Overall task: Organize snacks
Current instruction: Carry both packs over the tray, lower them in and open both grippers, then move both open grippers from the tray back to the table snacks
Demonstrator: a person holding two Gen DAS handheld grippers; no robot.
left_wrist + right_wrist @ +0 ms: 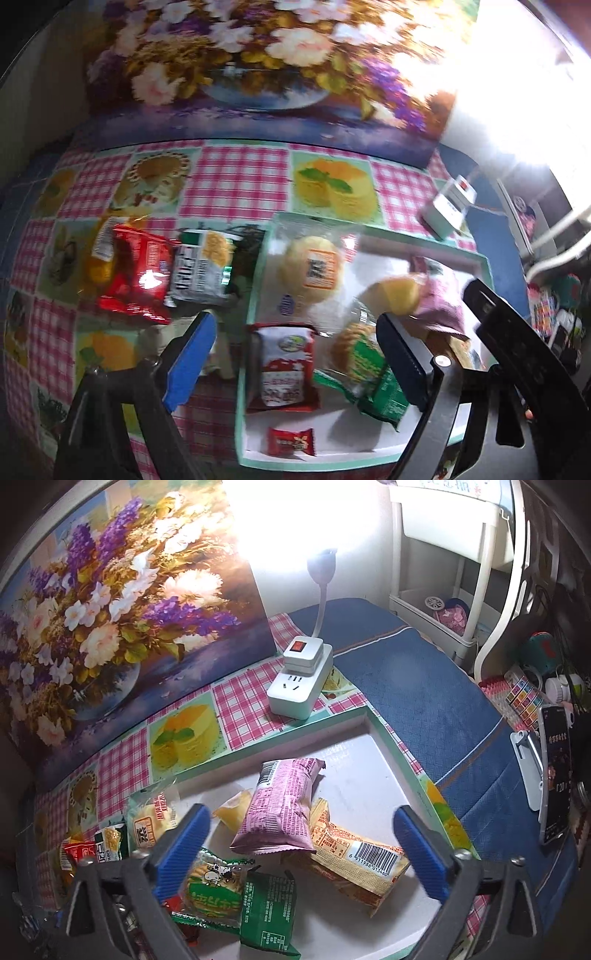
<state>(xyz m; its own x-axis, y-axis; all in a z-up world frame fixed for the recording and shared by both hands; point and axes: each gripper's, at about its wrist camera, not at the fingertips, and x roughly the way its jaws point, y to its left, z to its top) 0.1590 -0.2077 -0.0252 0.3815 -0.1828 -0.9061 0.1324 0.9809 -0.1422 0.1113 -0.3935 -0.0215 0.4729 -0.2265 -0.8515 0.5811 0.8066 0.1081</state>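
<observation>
Left gripper [295, 354]: jaws wide apart, nothing between pads, pointing steeply down. Blue-padded finger [188, 362] on left side of view, dark finger on right side.

Right gripper [310, 853]: jaws spread wide, nothing clamped, tilted steeply down. Both blue pads [419, 853] bare, touching nothing. No hand or sleeve visible in either view.

Black gripper frames with silver screws carry ribbed blue fingers [419, 853]
</observation>
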